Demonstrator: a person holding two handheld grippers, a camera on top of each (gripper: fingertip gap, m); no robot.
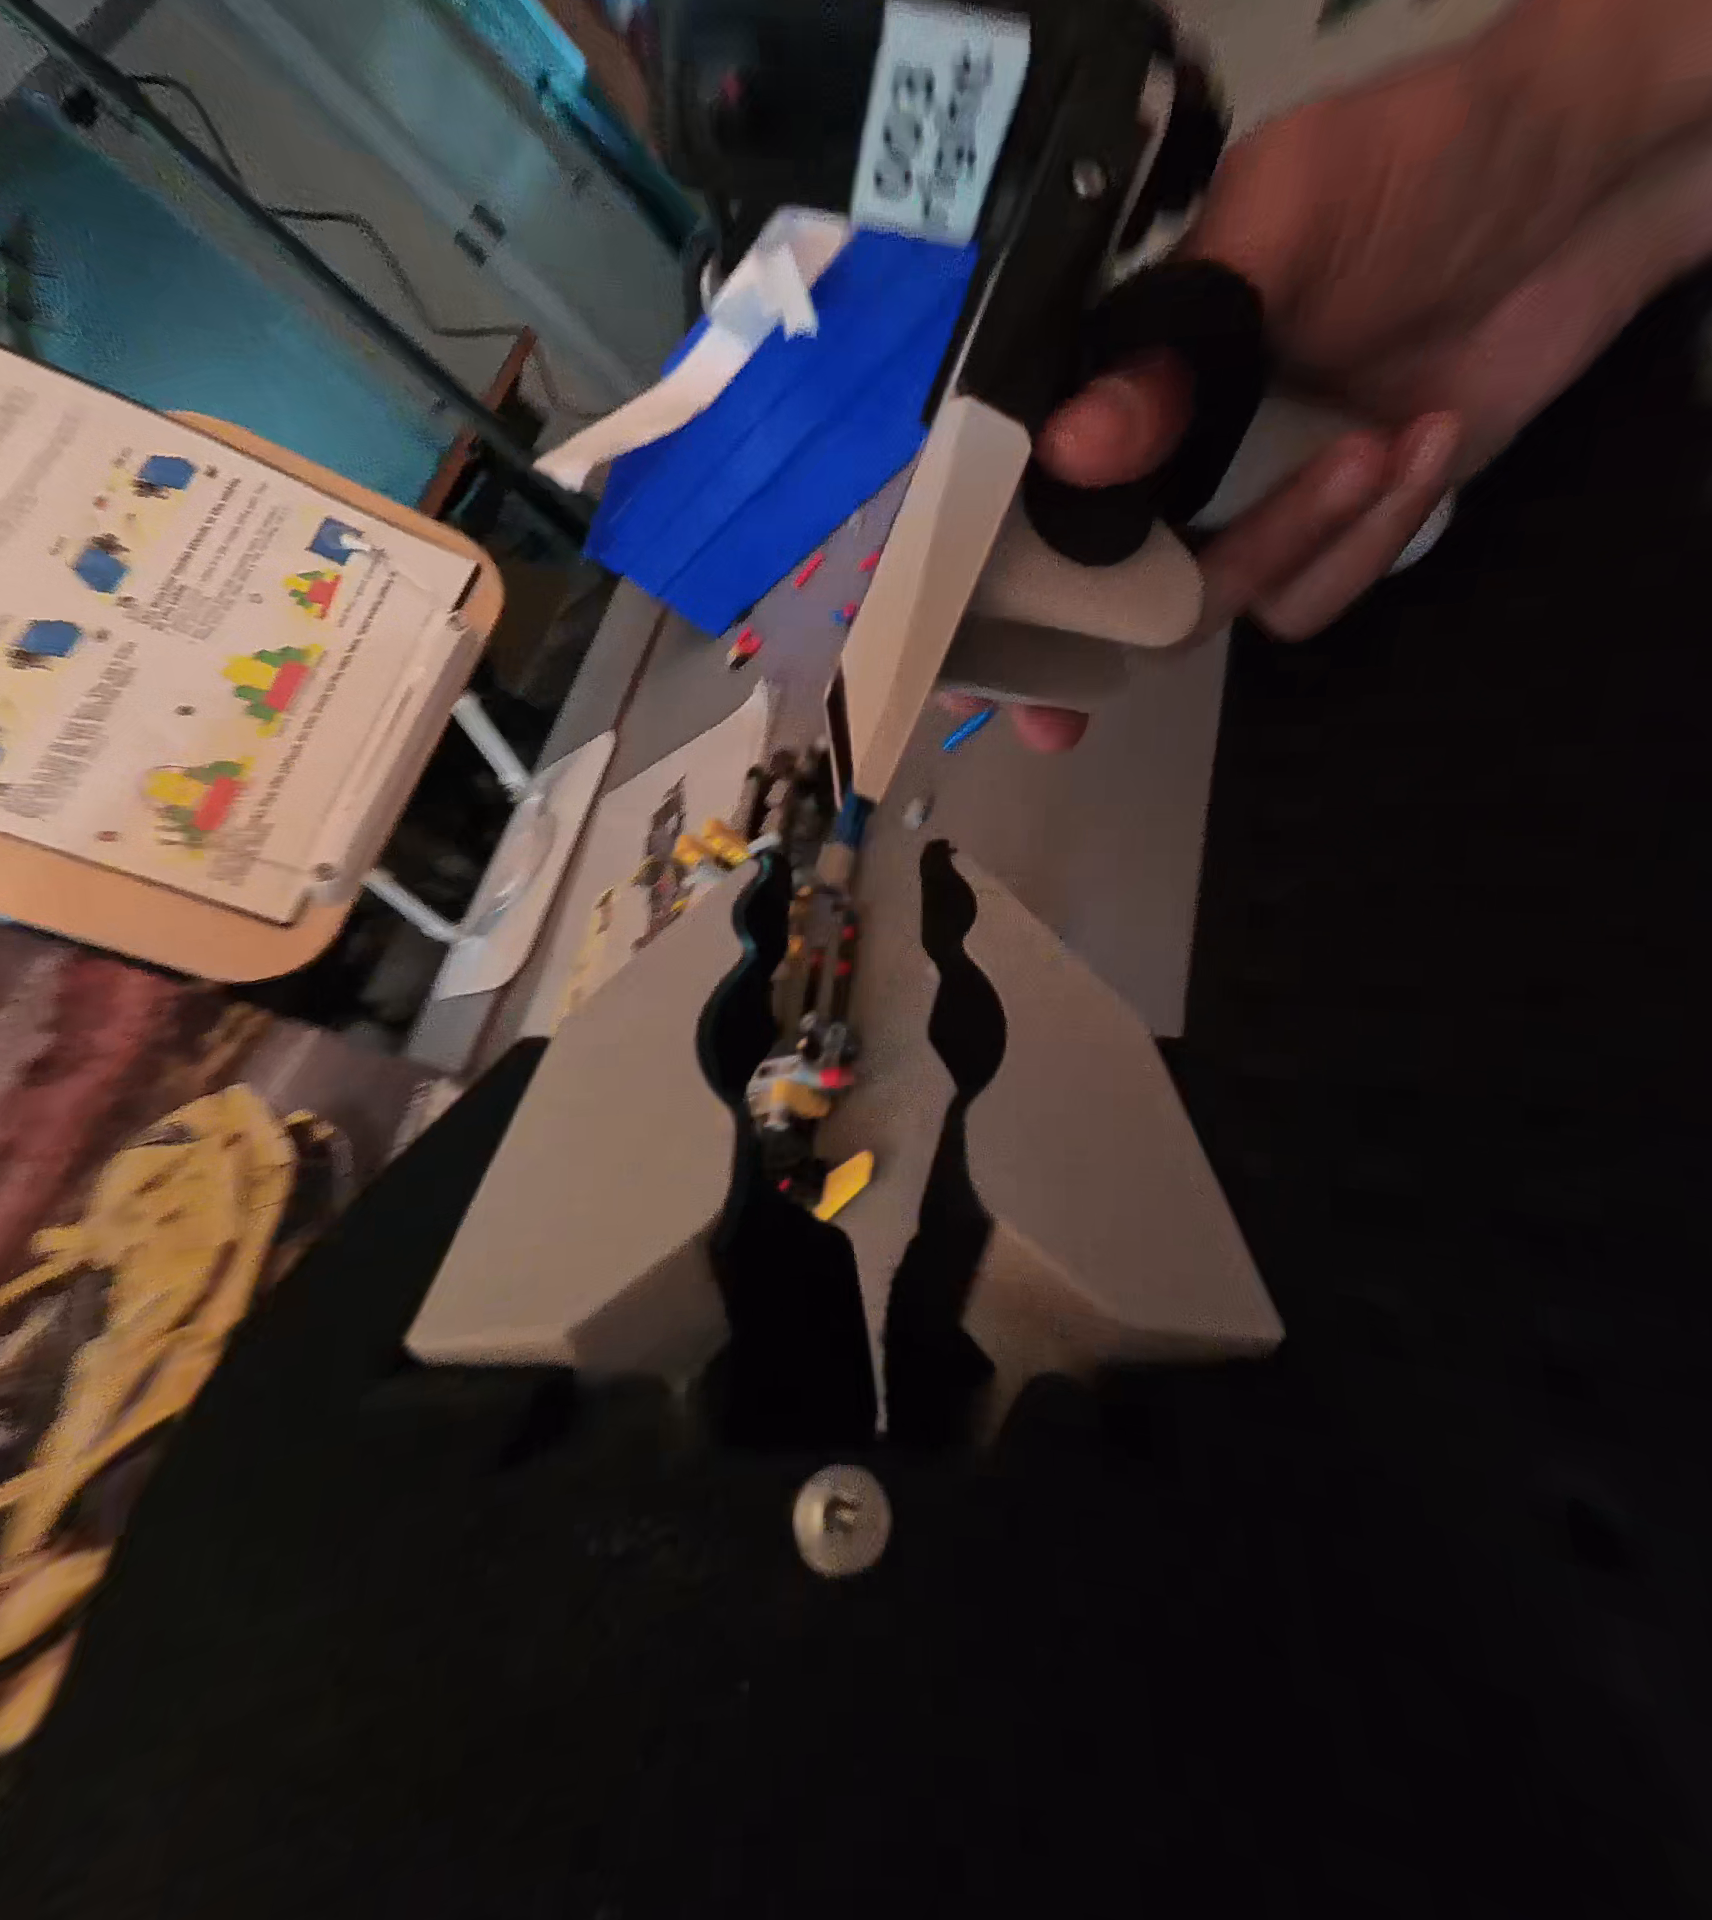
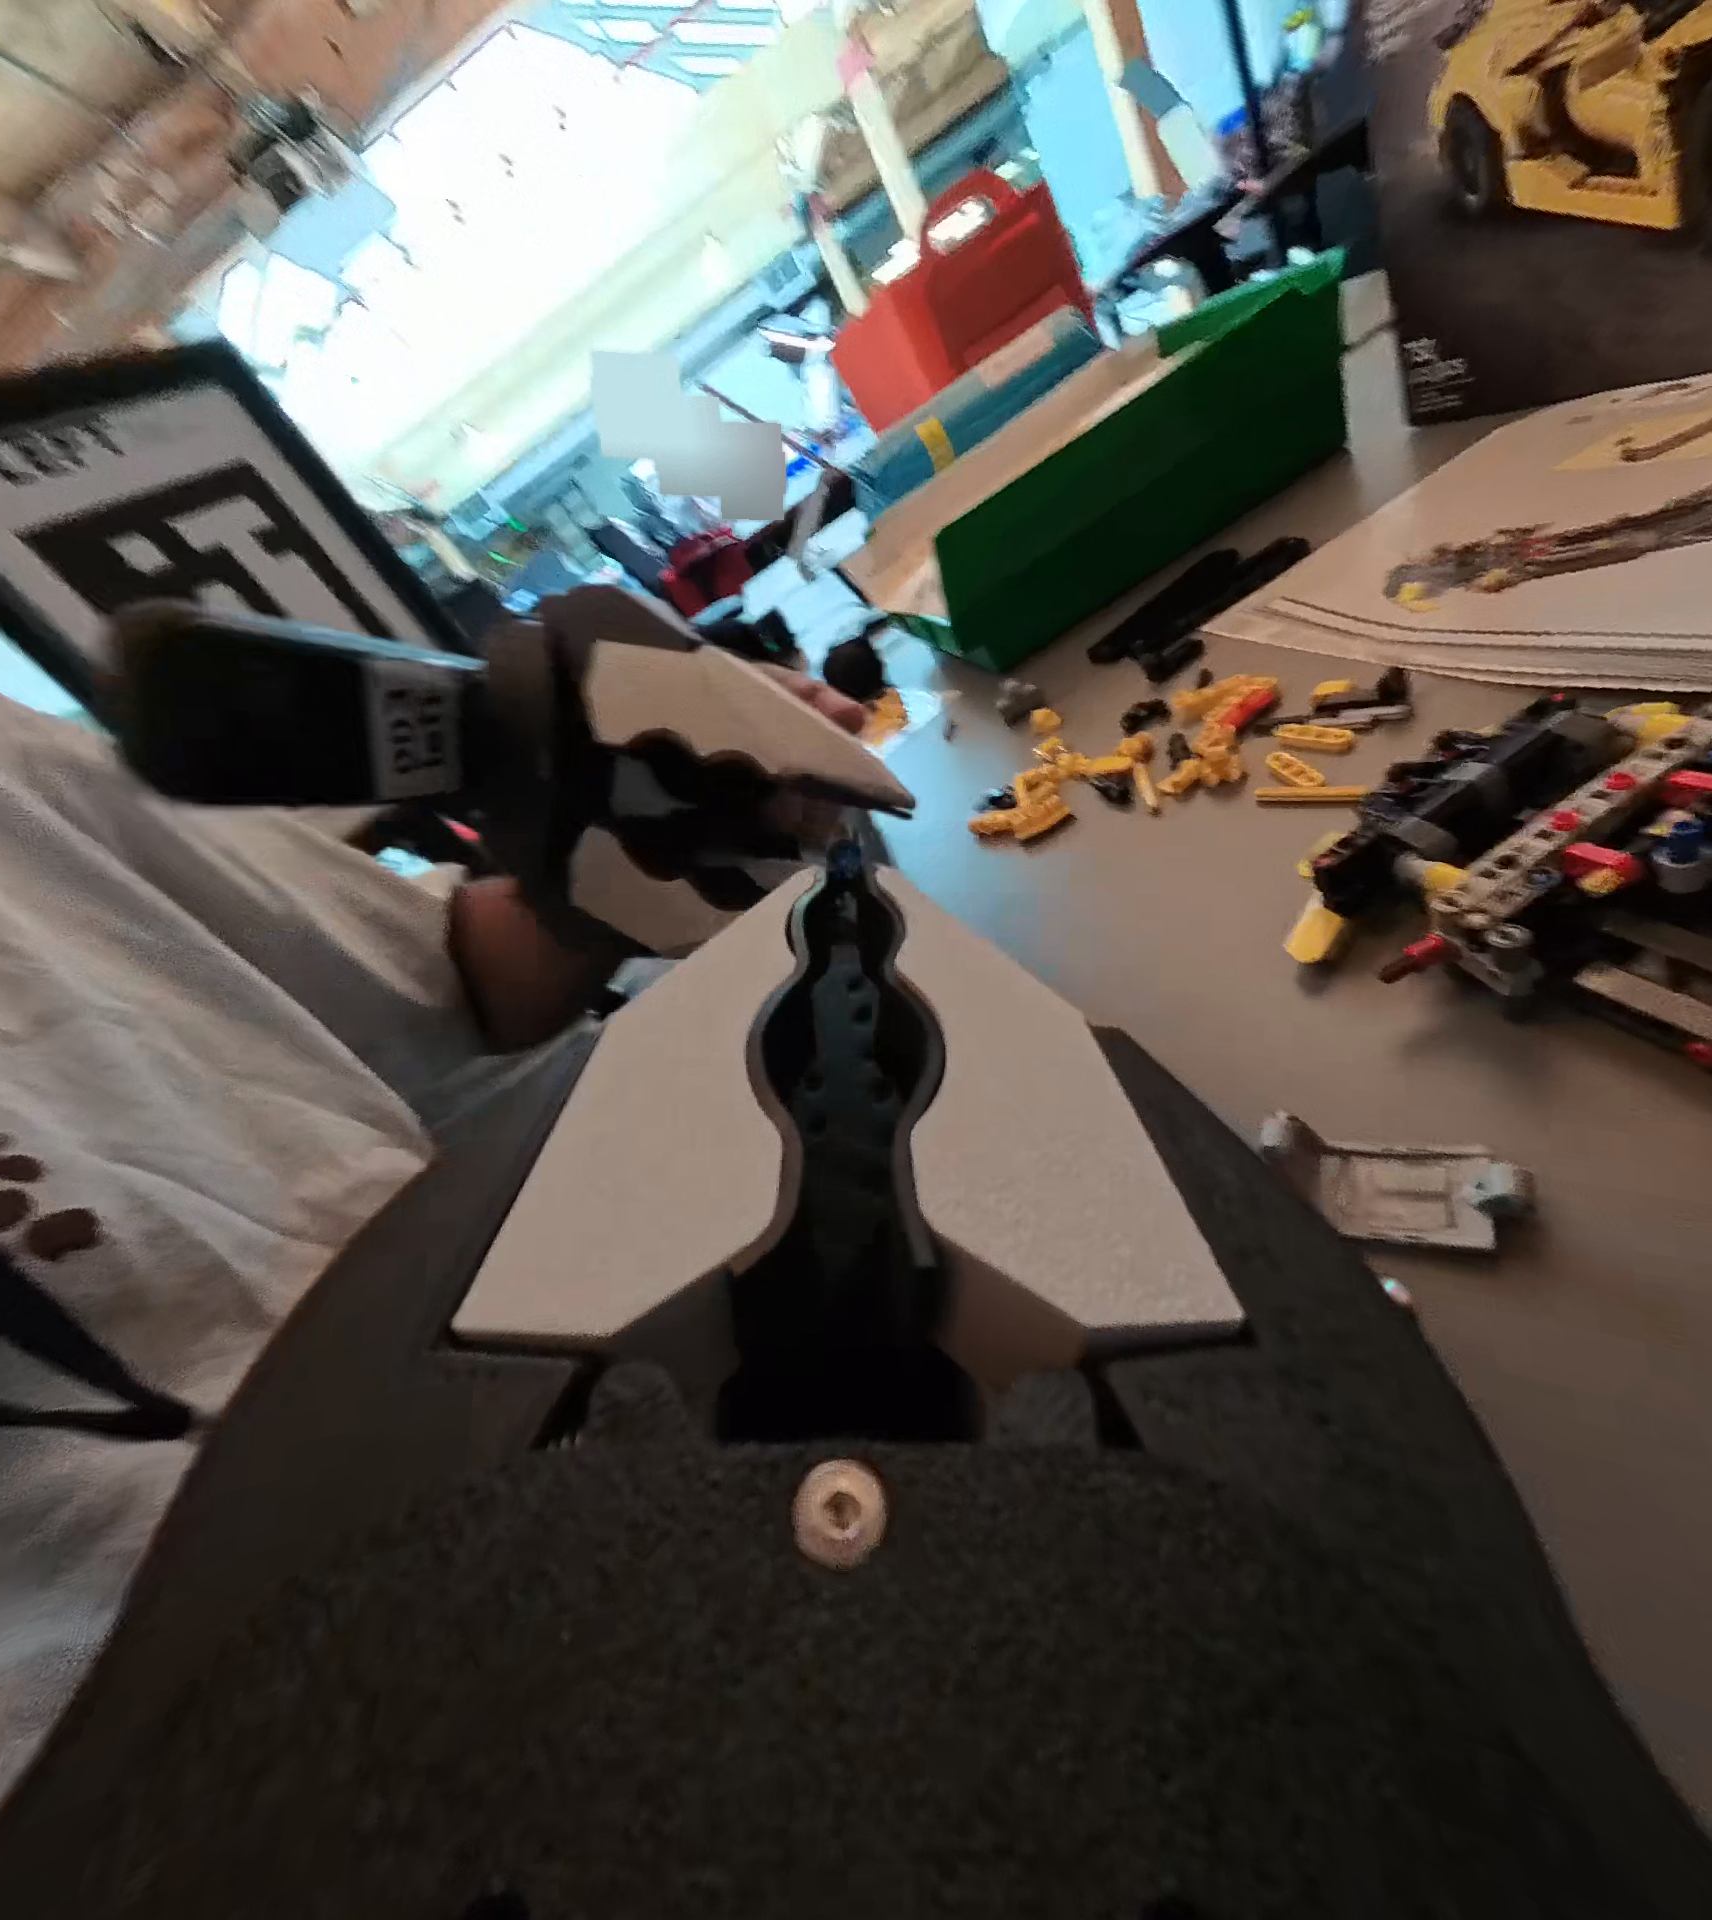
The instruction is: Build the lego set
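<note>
Lego chassis (image 2: 1600, 862): far right on bench (image 2: 1195, 987). Right claw (image 2: 844, 883) clamped on black beam (image 2: 841, 1049); left claw (image 1: 857, 883) apart.

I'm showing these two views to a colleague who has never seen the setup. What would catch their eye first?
Probably the right gripper, shut on a dark holed lego beam that runs up between its fingers, with the left gripper just beyond it. Next, the half-built lego chassis lying at the right on the grey table, with loose yellow pieces scattered behind it.
</note>
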